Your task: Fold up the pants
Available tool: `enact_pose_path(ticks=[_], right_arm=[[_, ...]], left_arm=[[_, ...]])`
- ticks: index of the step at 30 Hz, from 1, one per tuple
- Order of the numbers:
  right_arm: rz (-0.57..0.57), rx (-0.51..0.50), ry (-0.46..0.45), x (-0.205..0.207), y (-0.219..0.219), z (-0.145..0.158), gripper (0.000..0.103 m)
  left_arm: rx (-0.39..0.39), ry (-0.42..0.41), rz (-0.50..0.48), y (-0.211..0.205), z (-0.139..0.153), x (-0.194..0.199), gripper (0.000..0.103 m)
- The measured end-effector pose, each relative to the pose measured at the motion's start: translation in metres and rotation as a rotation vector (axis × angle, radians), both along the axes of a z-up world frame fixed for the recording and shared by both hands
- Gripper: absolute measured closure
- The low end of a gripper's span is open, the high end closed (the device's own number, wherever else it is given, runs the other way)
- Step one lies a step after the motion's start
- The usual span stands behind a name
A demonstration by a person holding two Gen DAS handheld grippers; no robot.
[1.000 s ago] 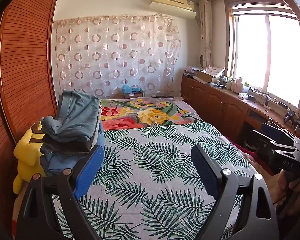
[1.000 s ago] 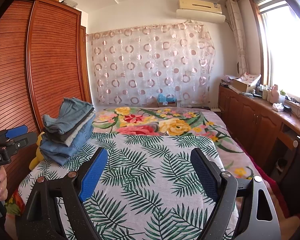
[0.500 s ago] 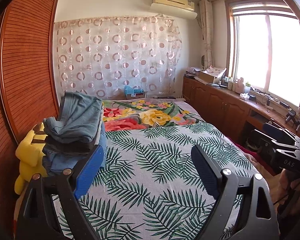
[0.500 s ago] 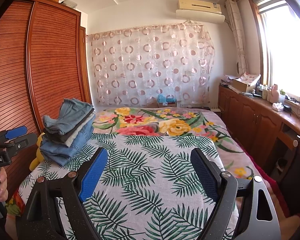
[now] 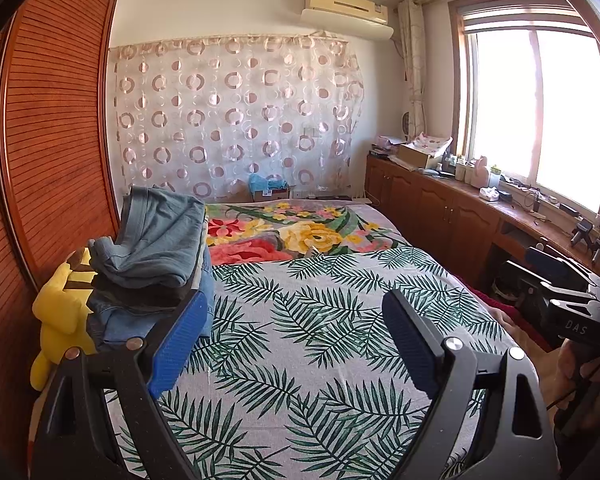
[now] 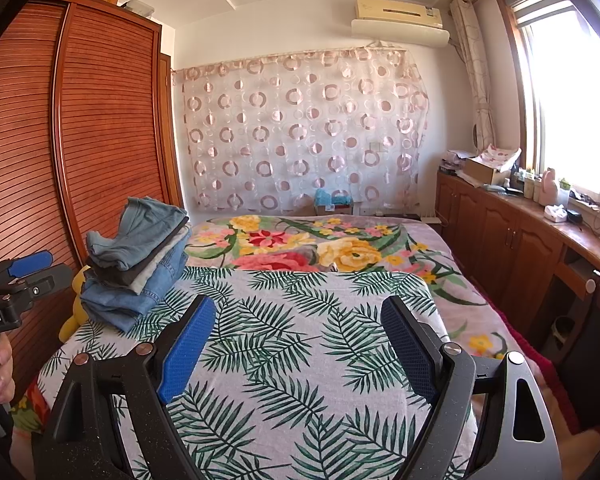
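Observation:
A stack of folded pants (image 5: 152,264), mostly blue denim with a grey and a pale pair between, lies at the left edge of the bed; it also shows in the right wrist view (image 6: 136,264). My left gripper (image 5: 296,312) is open and empty, held above the palm-leaf sheet (image 5: 324,340) near the foot of the bed, right of the stack. My right gripper (image 6: 298,316) is open and empty over the same sheet (image 6: 300,340). Each view shows the other gripper at its edge.
A yellow plush toy (image 5: 60,312) sits beside the stack against the wooden wardrobe (image 5: 48,152). A floral blanket (image 5: 292,232) covers the far half of the bed. Wooden cabinets (image 5: 440,208) with clutter run along the right under the window.
The left wrist view has shifted slightly, so the pants stack sits a little further right in it. Both grippers stay open and empty.

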State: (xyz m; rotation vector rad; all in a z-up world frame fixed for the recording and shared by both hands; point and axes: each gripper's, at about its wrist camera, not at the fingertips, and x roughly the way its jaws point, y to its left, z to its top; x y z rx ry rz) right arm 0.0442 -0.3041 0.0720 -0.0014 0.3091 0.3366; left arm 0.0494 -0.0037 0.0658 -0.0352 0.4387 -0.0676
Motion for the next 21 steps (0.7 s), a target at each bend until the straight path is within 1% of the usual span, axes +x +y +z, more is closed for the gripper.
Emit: enact_pose_path(ticks=[21], right_arm=[[0.000, -0.002, -0.009, -0.0033, 0.0023, -0.0015, 0.017]], left_arm=[[0.000, -0.002, 0.003, 0.0026, 0.0021, -0.0008, 0.013]])
